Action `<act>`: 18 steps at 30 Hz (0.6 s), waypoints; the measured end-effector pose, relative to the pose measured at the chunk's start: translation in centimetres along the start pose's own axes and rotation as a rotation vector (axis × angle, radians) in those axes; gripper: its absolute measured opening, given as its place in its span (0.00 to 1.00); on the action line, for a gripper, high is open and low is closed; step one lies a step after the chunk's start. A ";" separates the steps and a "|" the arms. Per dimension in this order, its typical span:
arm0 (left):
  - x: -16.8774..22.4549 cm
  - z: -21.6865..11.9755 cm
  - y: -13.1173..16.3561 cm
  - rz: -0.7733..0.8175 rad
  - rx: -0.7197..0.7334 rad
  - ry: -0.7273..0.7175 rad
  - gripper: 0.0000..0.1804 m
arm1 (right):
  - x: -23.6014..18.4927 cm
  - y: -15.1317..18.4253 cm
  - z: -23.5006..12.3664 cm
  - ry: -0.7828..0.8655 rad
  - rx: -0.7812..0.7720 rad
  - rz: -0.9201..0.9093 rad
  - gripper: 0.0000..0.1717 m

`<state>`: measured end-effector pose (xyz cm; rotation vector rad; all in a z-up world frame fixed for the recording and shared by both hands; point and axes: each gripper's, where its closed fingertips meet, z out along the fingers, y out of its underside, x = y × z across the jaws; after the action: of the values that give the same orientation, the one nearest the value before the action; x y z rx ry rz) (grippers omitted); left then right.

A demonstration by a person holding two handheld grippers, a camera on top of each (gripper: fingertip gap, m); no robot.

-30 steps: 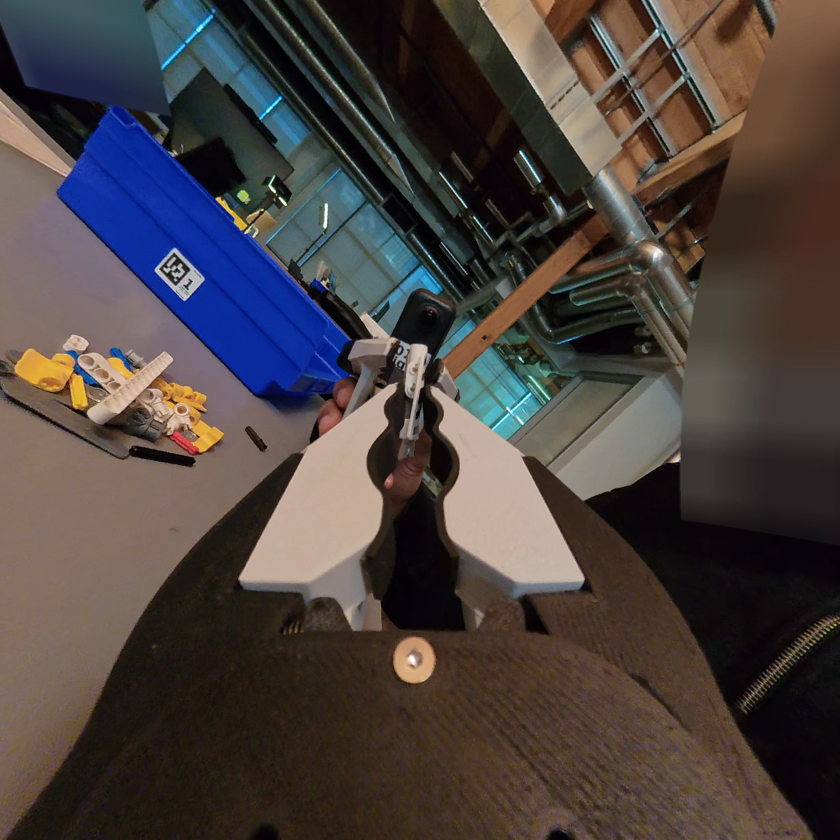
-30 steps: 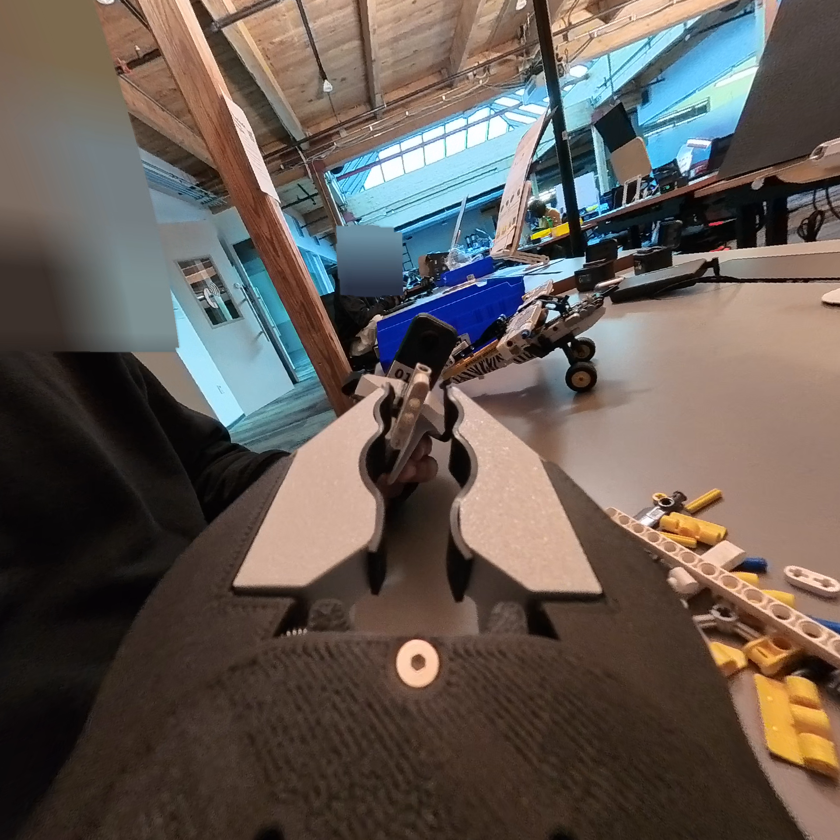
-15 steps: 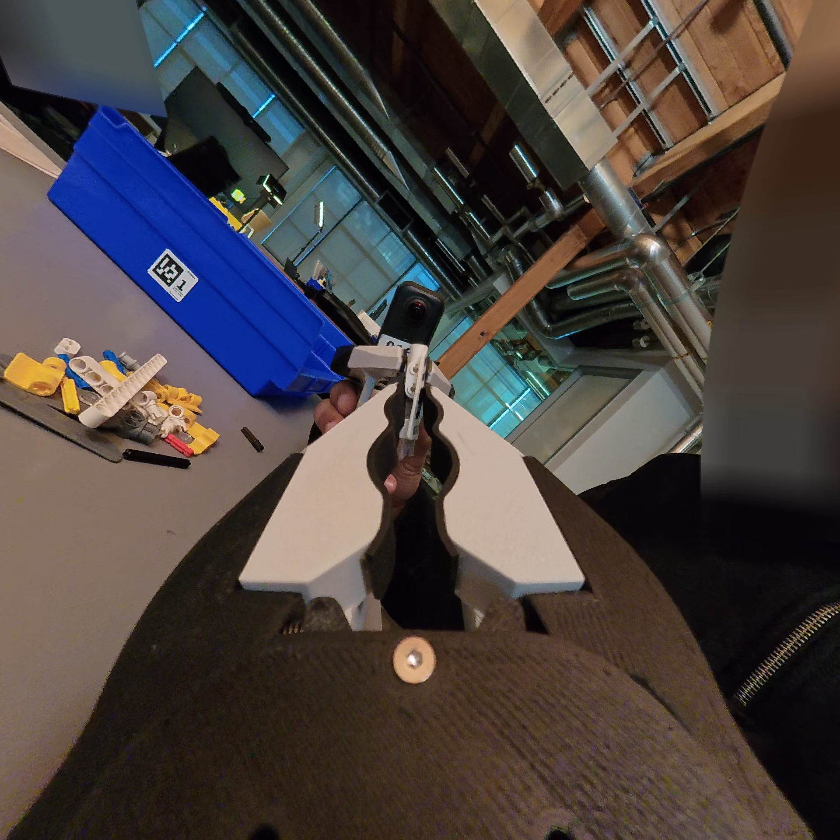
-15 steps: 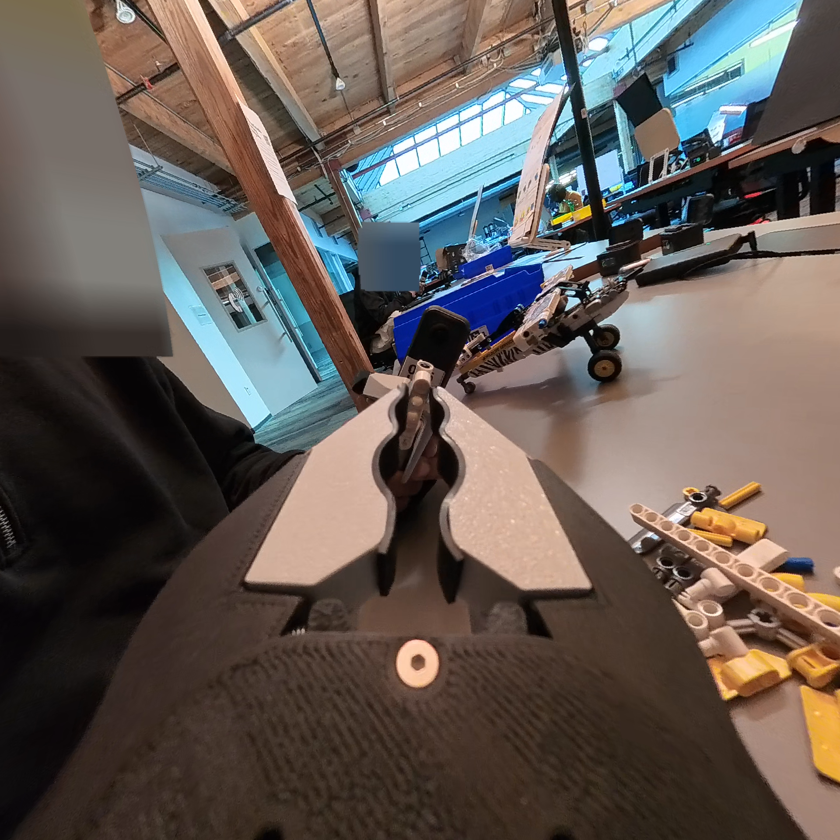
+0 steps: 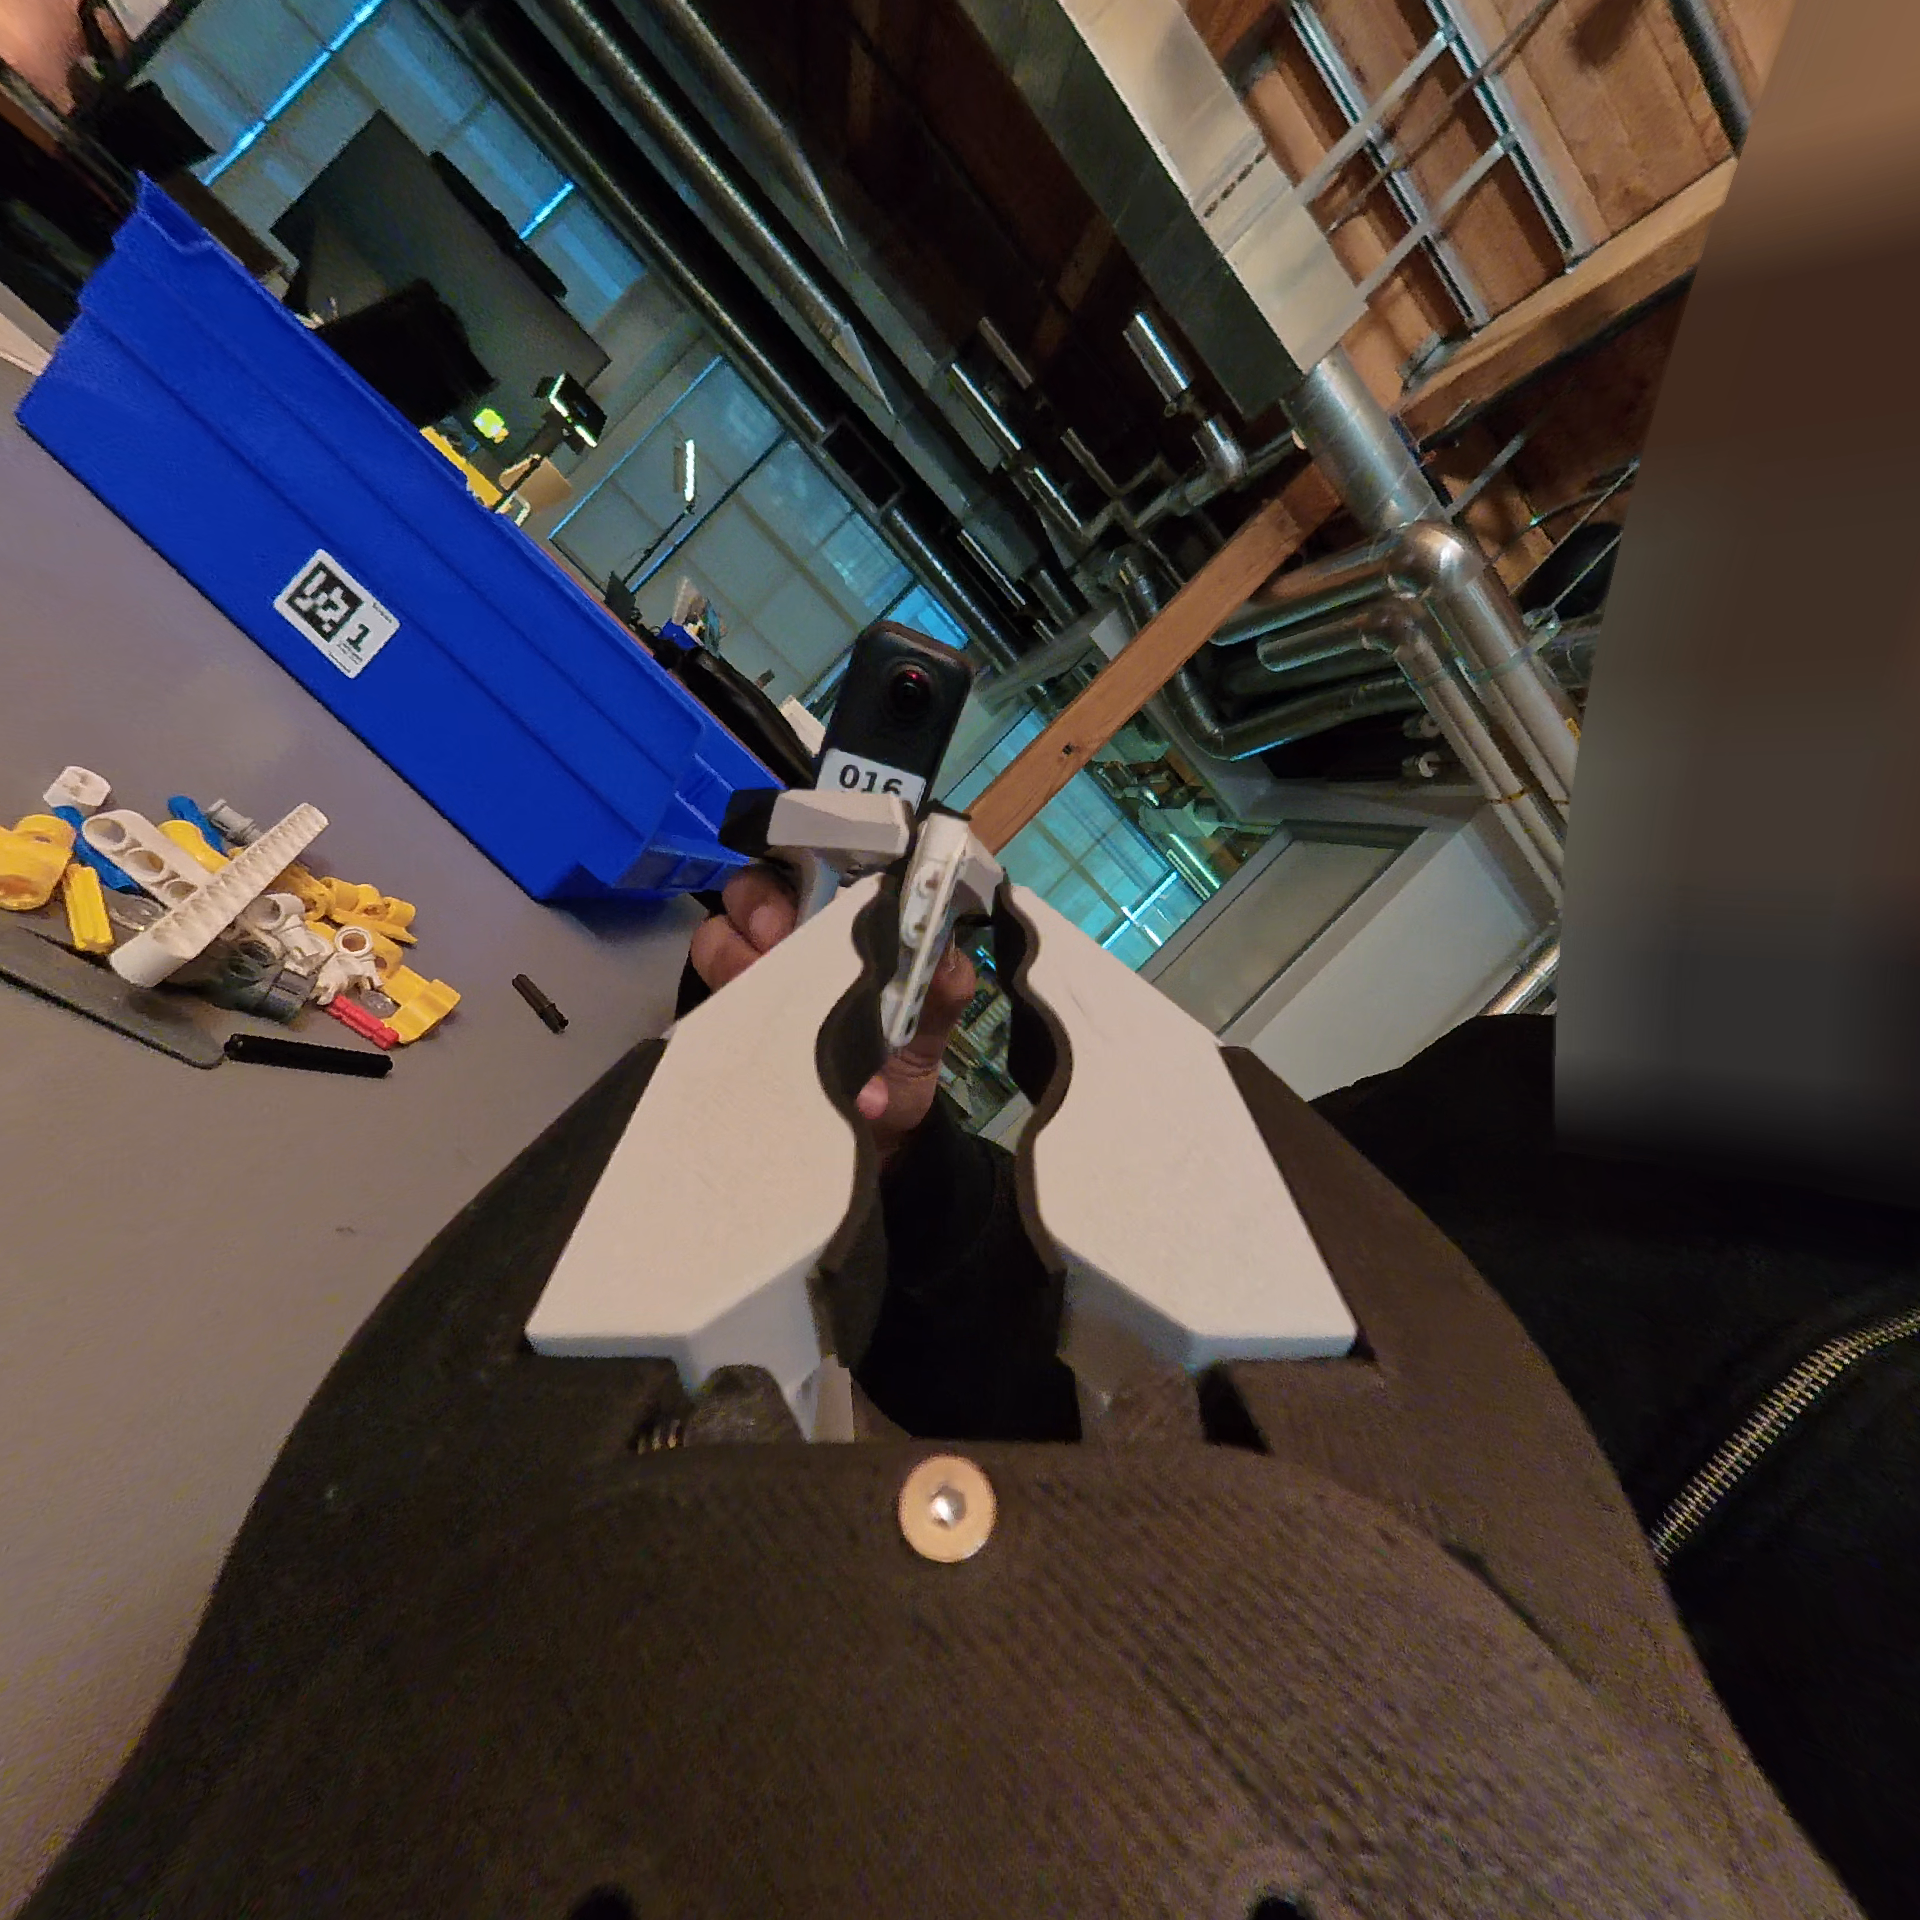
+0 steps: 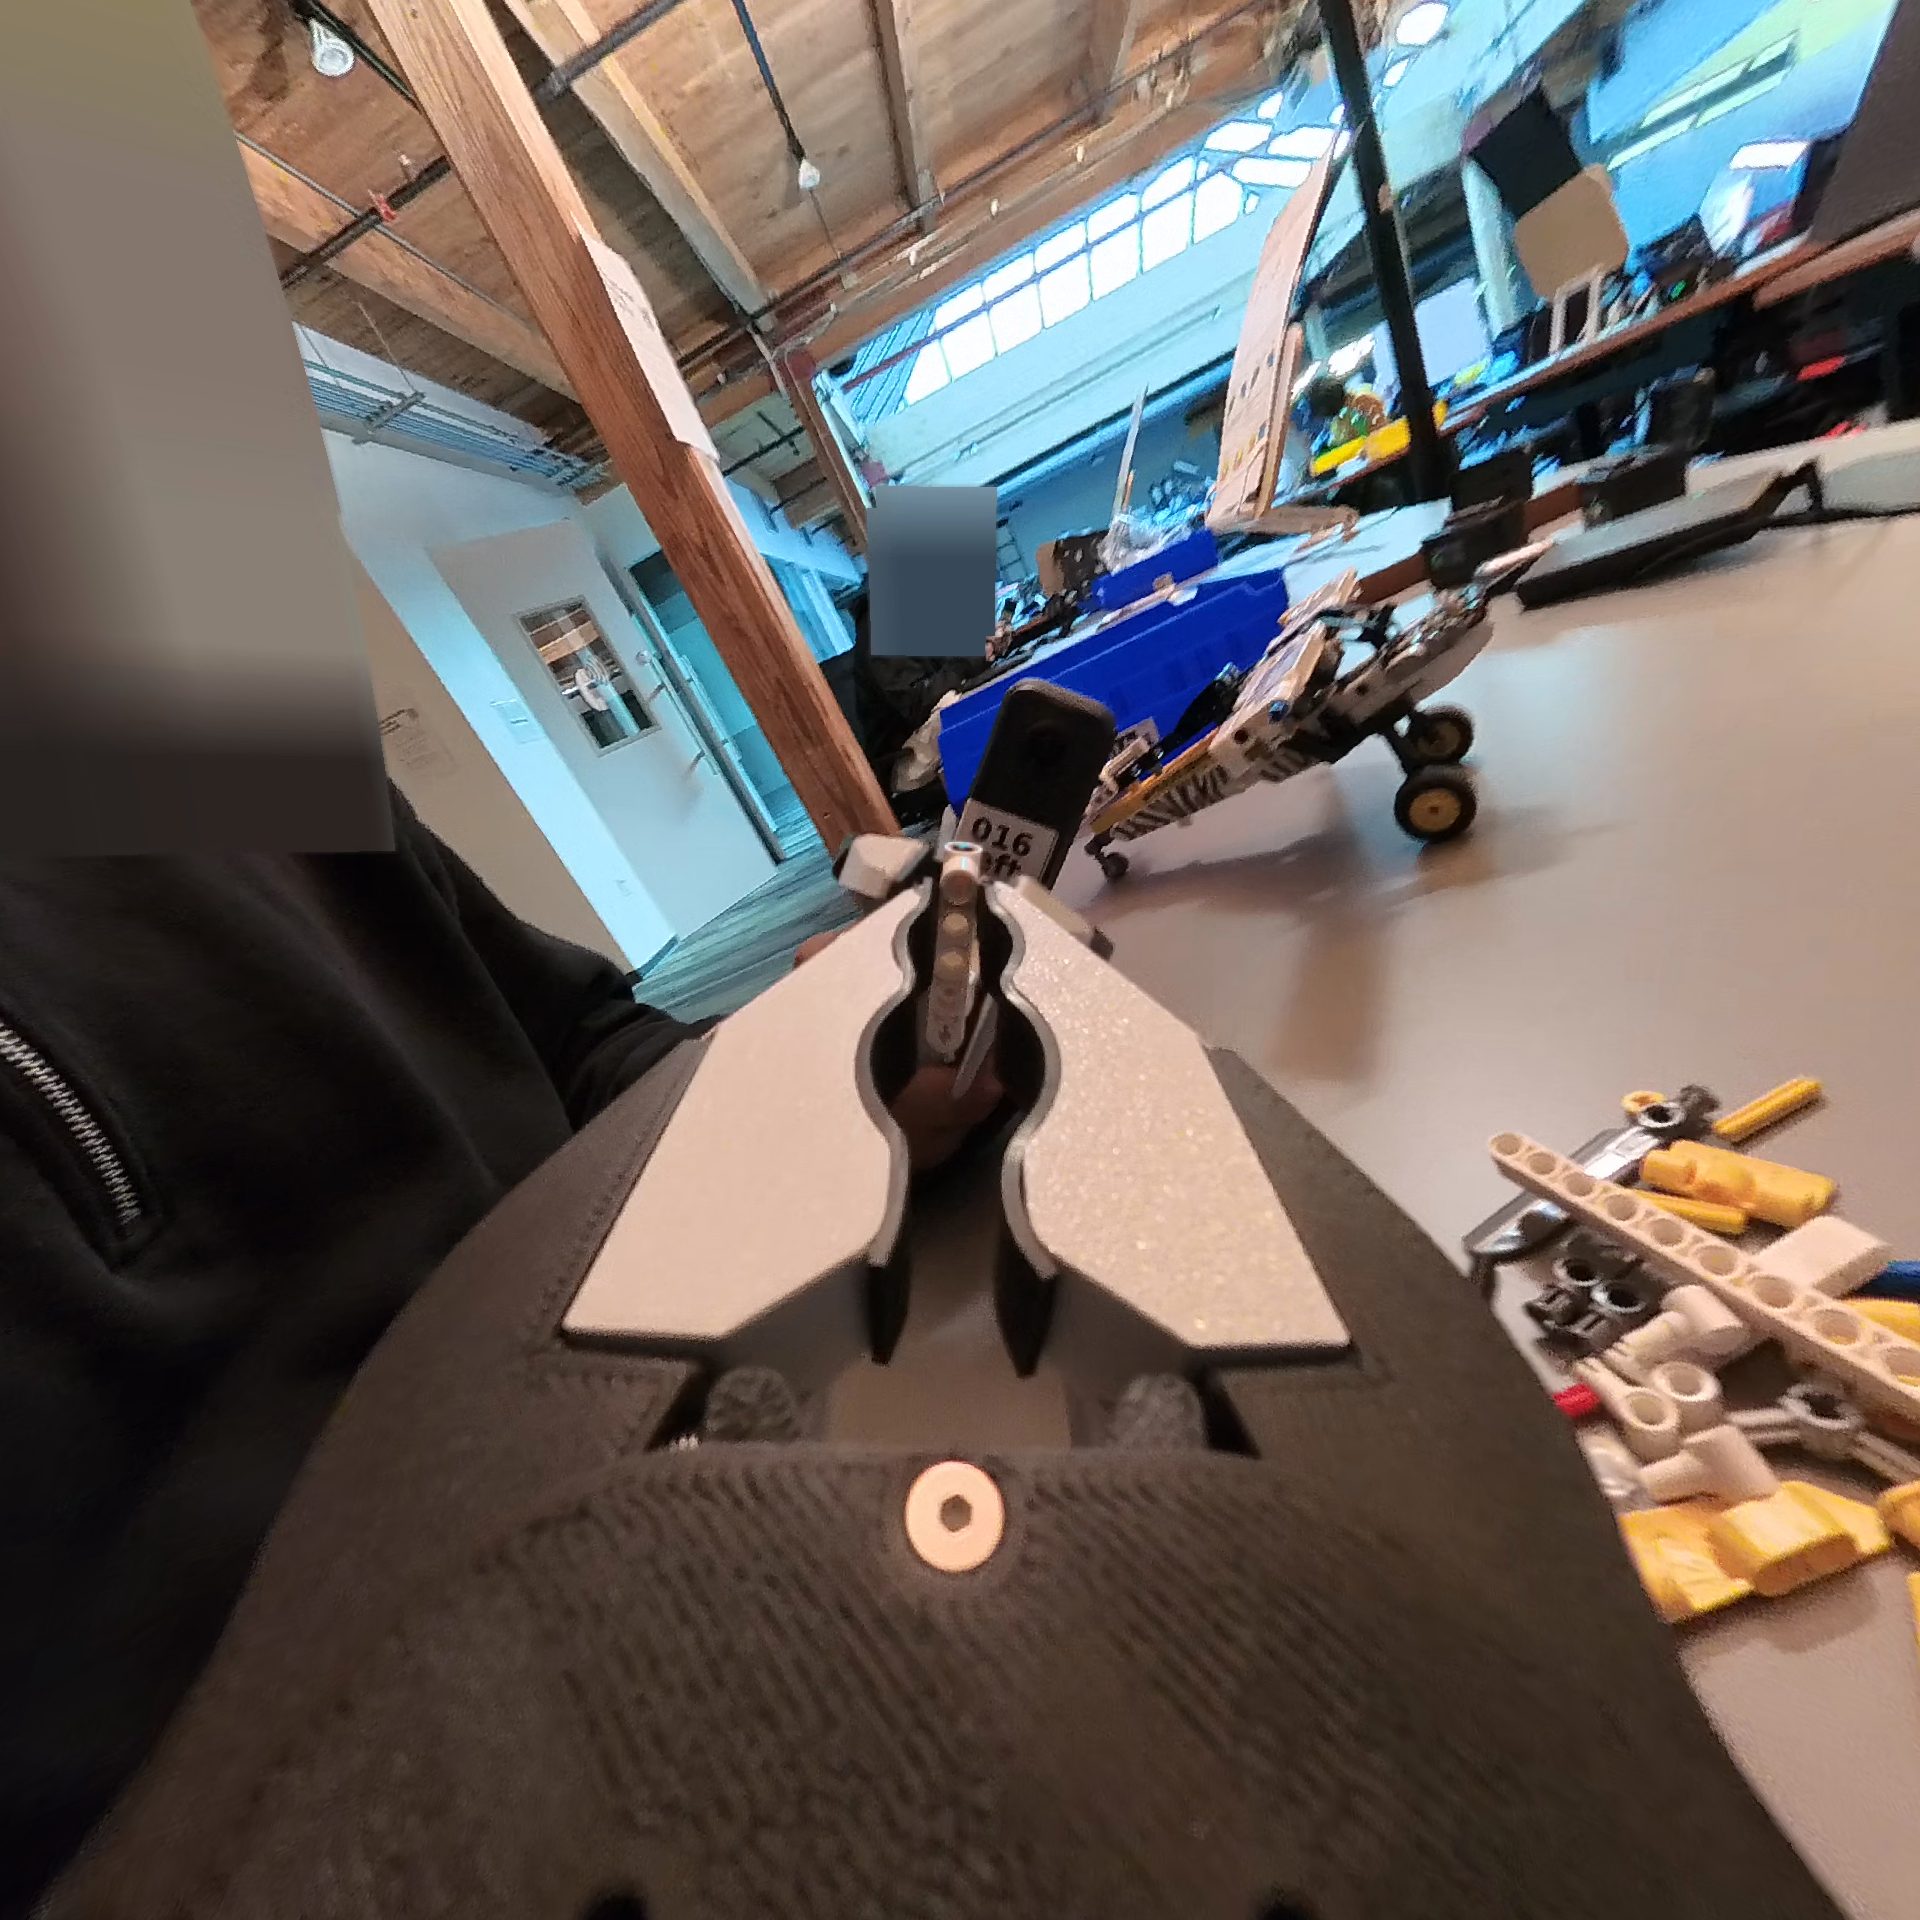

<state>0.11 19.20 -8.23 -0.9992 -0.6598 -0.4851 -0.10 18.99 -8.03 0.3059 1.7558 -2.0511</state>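
Beam: white holed beam (image 5: 923, 935) is hanging in the air just right of the blue bin (image 5: 364, 499) and nearer the camera, tilted a little off upright, inside the mouth of the left claw (image 5: 932, 914).
Beam and left claw: the beam is sitting between the two pale fingers with dark space showing on either side of it, so the pads are not pressing on it.
Beam and right claw: the right claw (image 6: 958, 914) is facing the left one from the bin's side and is pinching the beam; its own view is looking at the beam edge-on.
Room to move: both claws are floating above the grey desk (image 5: 156, 1195); bare desk is lying between them and the bin's near corner.
Loose parts: a pile of yellow, white and grey parts (image 5: 208, 904) is lying in front of the bin, well left of the claws, with a black rod (image 5: 307, 1055) and a short black pin (image 5: 540, 1003) beside it.
Far side: a wheeled toy vehicle (image 6: 1340, 707) is standing just beside the bin.
Left claw state: parted slightly, gripping nothing.
Right claw state: nearly closed, clamping the white beam.
Hand: a hand (image 5: 727, 925) is gripping the right claw's handle, just right of the bin's corner.
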 end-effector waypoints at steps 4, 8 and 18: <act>0.0 0.0 -0.1 -0.003 0.004 0.002 0.06 | -0.2 0.8 0.4 -0.013 -0.043 0.009 0.03; -0.1 -0.1 -0.1 0.017 0.006 -0.022 0.01 | -0.2 0.7 0.5 -0.009 -0.036 0.005 0.03; -0.5 -0.2 -0.3 0.005 0.017 -0.048 0.01 | 0.2 0.5 0.8 0.038 -0.018 -0.037 0.10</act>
<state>-0.37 18.95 -8.44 -0.9984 -0.7033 -0.4517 0.01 18.08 -8.39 0.3121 1.8140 -2.0671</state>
